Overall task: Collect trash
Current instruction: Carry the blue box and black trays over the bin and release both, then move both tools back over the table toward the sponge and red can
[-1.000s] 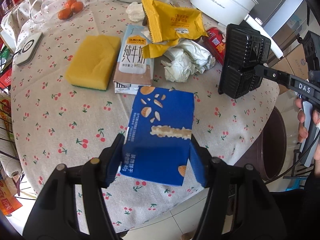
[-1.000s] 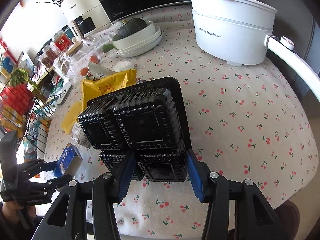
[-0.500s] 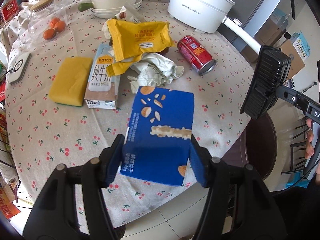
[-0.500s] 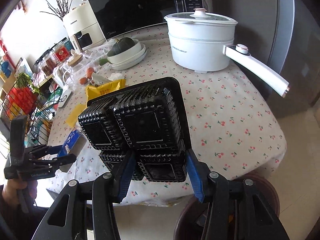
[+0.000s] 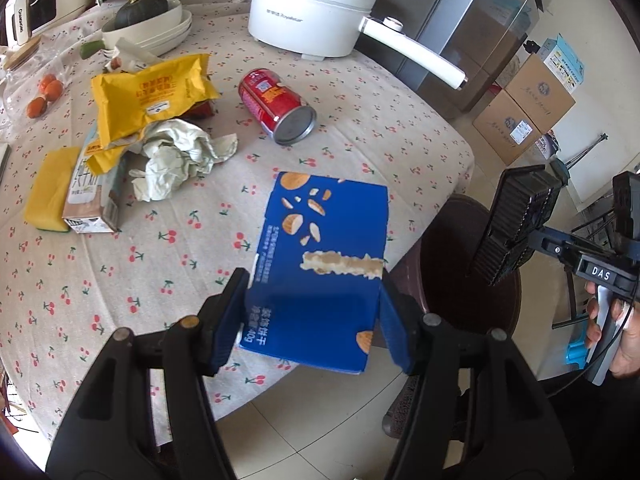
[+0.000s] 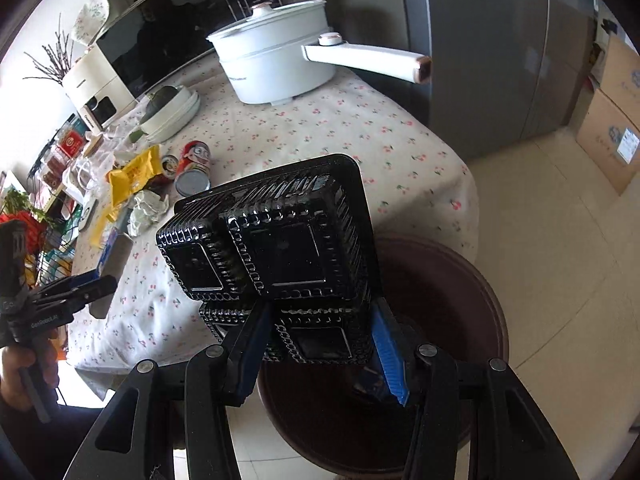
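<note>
The big round surface (image 5: 120, 280) wears a cloth with little cherries. Just past its edge, down on the floor, stands a dark brown bin (image 6: 452, 280). This looks like where the trash goes.

The right gripper (image 6: 316, 354) is the nearer one. It hangs over the bin's mouth, and its jaws are narrow, pinching one end of a black plastic tray (image 6: 280, 240). The tray's long side runs away from the jaws, pointing out over the bin and the edge of the surface. To me, letting go is all that is left, and nothing is in the way.

The left gripper (image 5: 312, 320) has its jaws set wider, squeezing the two sides of a flat blue snack box (image 5: 324, 256). The box's long side points away from the jaws too. It is above the edge of the surface, and the bin is off to its right, so I think this hand must travel further.

More trash lies on the surface: a yellow wrapper (image 5: 148, 96), crumpled paper (image 5: 176, 156), a milk carton (image 5: 92, 196) and a red can (image 5: 276, 106) on its side. A white pot (image 5: 312, 12) and a yellow sponge (image 5: 48, 192) sit there too.
</note>
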Available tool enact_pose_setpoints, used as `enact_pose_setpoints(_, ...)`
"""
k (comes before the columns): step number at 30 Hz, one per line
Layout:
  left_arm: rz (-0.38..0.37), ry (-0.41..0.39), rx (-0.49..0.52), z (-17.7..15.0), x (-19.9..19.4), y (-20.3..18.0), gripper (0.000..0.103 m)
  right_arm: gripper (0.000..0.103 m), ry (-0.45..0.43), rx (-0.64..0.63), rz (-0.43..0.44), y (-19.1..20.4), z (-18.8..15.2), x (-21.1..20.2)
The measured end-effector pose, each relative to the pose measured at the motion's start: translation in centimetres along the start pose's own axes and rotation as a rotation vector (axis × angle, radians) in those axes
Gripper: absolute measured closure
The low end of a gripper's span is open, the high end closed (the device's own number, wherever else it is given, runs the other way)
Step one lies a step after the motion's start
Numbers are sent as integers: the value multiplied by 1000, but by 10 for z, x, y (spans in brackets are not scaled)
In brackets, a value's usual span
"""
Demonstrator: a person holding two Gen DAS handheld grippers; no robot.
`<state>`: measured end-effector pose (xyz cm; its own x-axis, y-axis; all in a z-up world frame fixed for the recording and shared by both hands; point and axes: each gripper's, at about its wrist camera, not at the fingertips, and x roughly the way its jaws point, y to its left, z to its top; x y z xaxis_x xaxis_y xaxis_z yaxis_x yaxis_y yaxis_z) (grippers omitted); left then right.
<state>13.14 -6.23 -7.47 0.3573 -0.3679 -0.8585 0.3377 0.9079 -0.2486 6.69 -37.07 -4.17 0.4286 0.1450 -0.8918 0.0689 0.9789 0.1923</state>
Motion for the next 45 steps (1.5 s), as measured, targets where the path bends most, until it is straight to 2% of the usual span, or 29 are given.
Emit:
enact_pose_setpoints(8, -39, 8, 79, -5, 18, -46, 40, 51, 69, 26, -53, -34, -32, 12)
enact_pose_setpoints(16, -71, 14, 162, -7, 38, -88, 40, 49, 91, 50, -97, -57, -43, 14)
enact_pose_setpoints(17, -74, 15, 171, -7, 41, -92, 40, 47, 90, 55, -97, -59, -43, 13)
enact_pose_setpoints(19, -82, 17, 188, -8, 45, -100, 40, 26, 90, 76, -89, -64, -44, 14)
enact_pose_setpoints(20, -87, 18, 198, -8, 47, -103, 40, 23, 88, 84, -90, -67, -45, 13)
enact_pose_setpoints(32, -126, 36, 286, -15, 73, -141, 40, 22, 83, 105, -126, -91, -55, 3)
enact_pose_setpoints(34, -157, 22, 296, -15, 72, -145, 40, 22, 81, 113, -130, -95, -56, 2)
enact_pose_setpoints(35, -167, 15, 306, -15, 71, -147, 36, 22, 80, 117, -132, -97, -56, 1)
enact_pose_setpoints(36, -157, 14, 318, -15, 71, -149, 24, 22, 78, 121, -133, -98, -57, 1)
enact_pose_setpoints(38, -100, -14, 332, -16, 69, -151, 14, 21, 76, 128, -132, -100, -57, -1)
enact_pose_setpoints(45, -46, -7, 327, -16, 68, -141, 13, 21, 70, 118, -129, -97, -54, -2)
